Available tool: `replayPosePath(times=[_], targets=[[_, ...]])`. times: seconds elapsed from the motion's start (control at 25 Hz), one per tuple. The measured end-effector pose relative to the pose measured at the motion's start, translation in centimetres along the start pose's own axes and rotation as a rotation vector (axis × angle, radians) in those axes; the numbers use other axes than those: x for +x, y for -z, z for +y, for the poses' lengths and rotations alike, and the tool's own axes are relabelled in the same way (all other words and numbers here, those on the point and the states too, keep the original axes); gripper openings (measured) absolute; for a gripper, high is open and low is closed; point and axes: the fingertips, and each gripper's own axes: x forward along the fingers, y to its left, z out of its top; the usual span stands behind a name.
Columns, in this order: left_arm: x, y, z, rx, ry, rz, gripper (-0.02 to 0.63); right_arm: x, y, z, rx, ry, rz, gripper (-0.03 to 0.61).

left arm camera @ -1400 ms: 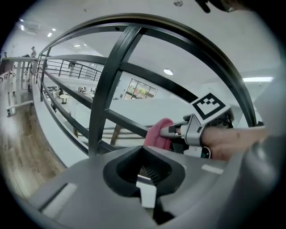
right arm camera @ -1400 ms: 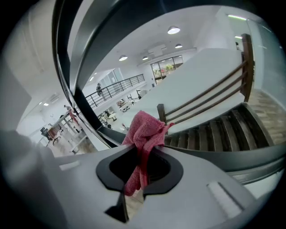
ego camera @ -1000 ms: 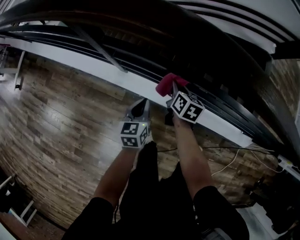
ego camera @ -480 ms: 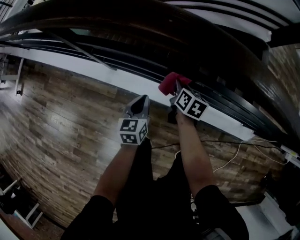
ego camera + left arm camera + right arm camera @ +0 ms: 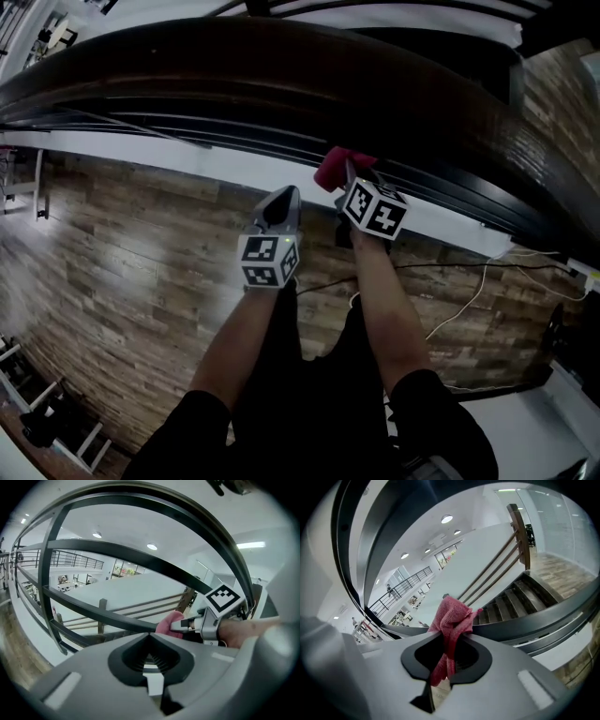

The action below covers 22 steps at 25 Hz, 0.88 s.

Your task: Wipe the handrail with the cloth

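Note:
A dark wooden handrail (image 5: 281, 75) arcs across the top of the head view, with black metal rails below it. My right gripper (image 5: 349, 174) is shut on a red cloth (image 5: 336, 165), whose bunched end sticks up from the jaws (image 5: 451, 616) close to a lower black rail (image 5: 543, 611). My left gripper (image 5: 281, 204) hangs beside it to the left, jaws shut with nothing between them. In the left gripper view the cloth (image 5: 168, 623) and the right gripper (image 5: 185, 626) appear at centre right, behind a black rail (image 5: 117, 557).
A white ledge (image 5: 187, 159) runs under the black rails, with wood-plank floor (image 5: 122, 253) below. White cables (image 5: 469, 300) trail on the floor at right. Stairs (image 5: 520, 595) descend beyond the railing.
The head view has tilted up, so the handrail fills more of the top. Both grippers hold about the same places near the rails.

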Motion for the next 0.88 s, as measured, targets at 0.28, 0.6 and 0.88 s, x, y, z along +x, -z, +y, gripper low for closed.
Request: replayPosePath(times=[0.28, 0.6, 0.88], targets=[[0.9, 0.9, -2.8, -0.002, 0.032, 0.004, 0.0, -2.0, -0.4, -2.8, -0.021, 0.024, -0.02, 0.041], [1.5, 1.0, -6.2, -0.003, 0.061, 0.002, 0.0, -4.2, -1.0, -5.5, -0.049, 0.046, -0.022, 0.041], [2.2, 1.6, -9.3, -0.019, 0.11, 0.006, 0.0, -5.8, -1.5, -8.0, -0.026, 0.058, -0.029, 0.041]])
